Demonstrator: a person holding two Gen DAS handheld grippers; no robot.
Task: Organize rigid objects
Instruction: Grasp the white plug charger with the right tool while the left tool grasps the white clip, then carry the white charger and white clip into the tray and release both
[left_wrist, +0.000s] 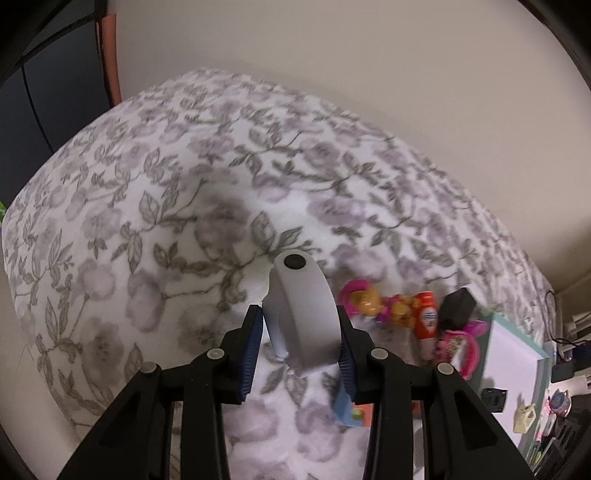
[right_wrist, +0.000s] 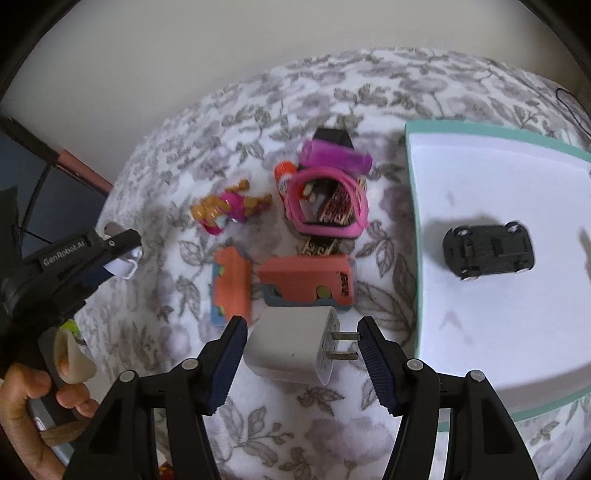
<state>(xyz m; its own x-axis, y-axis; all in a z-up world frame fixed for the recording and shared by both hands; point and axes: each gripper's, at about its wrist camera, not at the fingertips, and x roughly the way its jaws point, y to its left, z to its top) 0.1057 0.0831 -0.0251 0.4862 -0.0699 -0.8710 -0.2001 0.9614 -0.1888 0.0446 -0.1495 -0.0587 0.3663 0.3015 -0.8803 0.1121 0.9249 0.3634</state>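
My left gripper (left_wrist: 301, 339) is shut on a white rounded plastic object (left_wrist: 301, 310) and holds it above the flowered bedspread (left_wrist: 147, 221); it also shows at the left of the right wrist view (right_wrist: 122, 254). My right gripper (right_wrist: 299, 350) is open around a white plug adapter (right_wrist: 291, 343) that lies on the bedspread, prongs toward the right finger, jaws not touching it. A black toy car (right_wrist: 487, 251) lies upside down on the white board with a teal rim (right_wrist: 480, 173) at the right.
Beyond the adapter lie an orange box (right_wrist: 306, 277), an orange-and-blue card (right_wrist: 231, 288), a pink-and-orange figure (right_wrist: 229, 206), a pink frame toy (right_wrist: 327, 199), an orange tube (right_wrist: 284, 177), a purple item (right_wrist: 332, 155) and a black block (right_wrist: 332, 136). A wall stands behind the bed.
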